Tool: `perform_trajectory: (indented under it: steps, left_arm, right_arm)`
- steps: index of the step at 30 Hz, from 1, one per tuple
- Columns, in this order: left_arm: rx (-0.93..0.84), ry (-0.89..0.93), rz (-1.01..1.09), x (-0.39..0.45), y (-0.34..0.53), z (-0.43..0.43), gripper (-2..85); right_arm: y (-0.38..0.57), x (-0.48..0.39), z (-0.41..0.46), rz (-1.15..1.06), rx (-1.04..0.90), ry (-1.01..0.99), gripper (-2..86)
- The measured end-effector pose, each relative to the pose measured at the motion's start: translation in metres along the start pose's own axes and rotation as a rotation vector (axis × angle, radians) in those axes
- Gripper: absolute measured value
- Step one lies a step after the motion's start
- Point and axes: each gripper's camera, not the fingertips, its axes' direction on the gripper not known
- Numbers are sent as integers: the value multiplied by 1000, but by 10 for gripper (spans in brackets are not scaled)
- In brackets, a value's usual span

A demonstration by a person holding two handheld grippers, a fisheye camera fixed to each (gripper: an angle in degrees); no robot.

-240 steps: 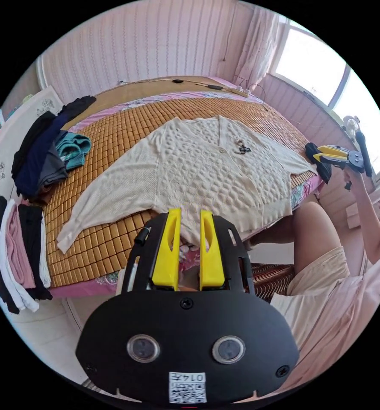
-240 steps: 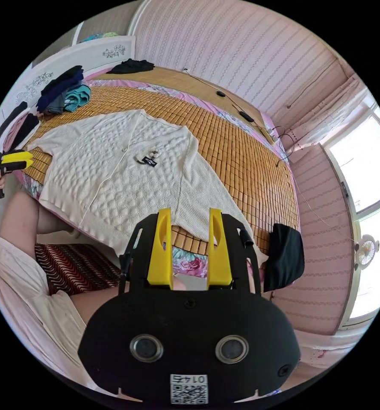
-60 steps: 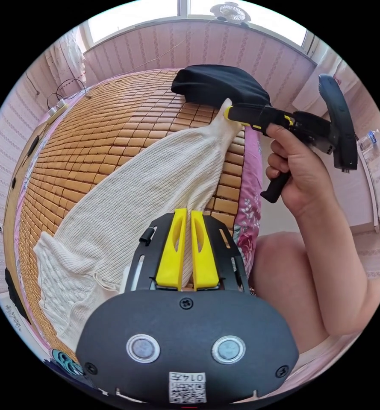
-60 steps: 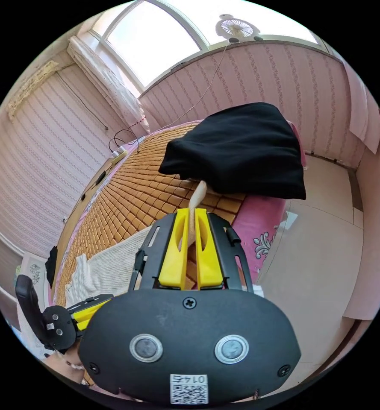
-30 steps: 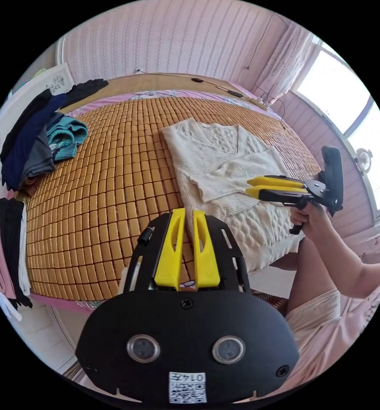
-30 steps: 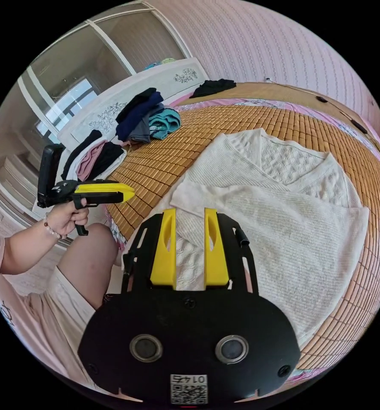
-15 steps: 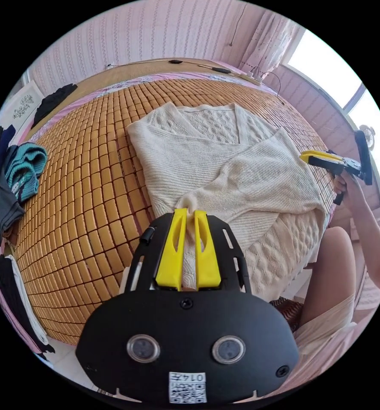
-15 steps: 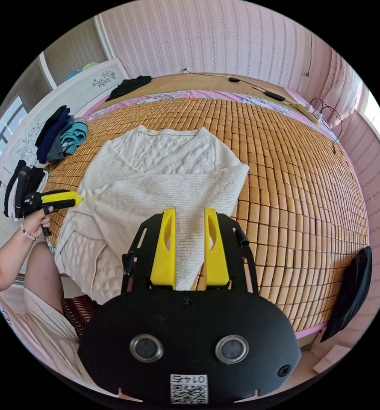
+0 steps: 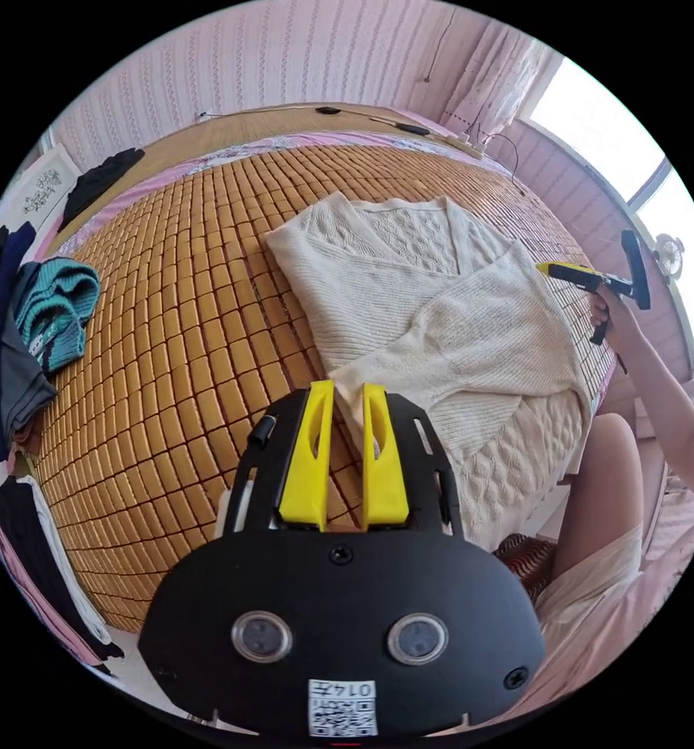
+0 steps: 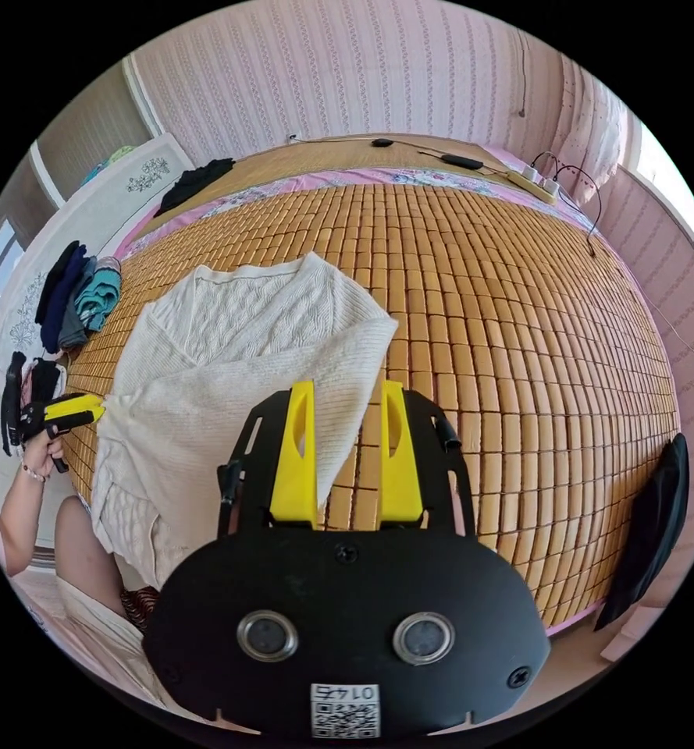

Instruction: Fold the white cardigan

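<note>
Cardigan: my white cardigan (image 9: pixel 432 328) lies on the bamboo mat (image 9: pixel 183 312) of the bed, both sleeves folded across its front.
Left gripper: my left gripper (image 9: pixel 345 398) is open, with the sleeve end between its jaws, not squeezed.
Right gripper: my right gripper (image 10: pixel 347 394) is open over the cardigan's edge and holds nothing.
Other clothes: a pile of dark and teal clothes (image 9: pixel 30 328) sits at the bed's side.

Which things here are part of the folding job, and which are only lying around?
Part of the job:
- white cardigan, both sleeves folded across it
- left gripper, open
- right gripper, open

Only lying around:
- pile of dark and teal clothes
- black cloth at the bed's edge
</note>
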Motion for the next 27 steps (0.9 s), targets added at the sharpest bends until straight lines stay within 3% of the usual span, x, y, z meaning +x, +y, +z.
perform_trajectory:
  steps: [4, 8, 12, 14, 19, 22, 27]
  left_arm:
    - [102, 82, -148, -50, -42, 3, 81]
    - [89, 104, -258, -79, -78, 29, 111]
    - [-88, 282, -384, -108, -93, 74, 52]
    - [-52, 334, -405, -116, -91, 71, 22]
    - [132, 360, -267, -103, -80, 18, -2]
    - [221, 385, -130, -85, -55, -29, -4]
    - [223, 386, 84, -54, 42, -90, -1]
  right_arm:
    - [-34, 17, 26, 76, -87, -49, 122]
    - [-58, 25, 40, 175, -141, -186, 87]
    - [-72, 16, 39, 143, -153, -182, 41]
    - [-80, 13, 32, 122, -136, -161, 32]
    - [-87, 6, -3, 78, -25, -190, 23]
    - [-67, -15, -43, -69, 93, -202, 20]
    - [24, -42, -107, -294, 175, -221, 16]
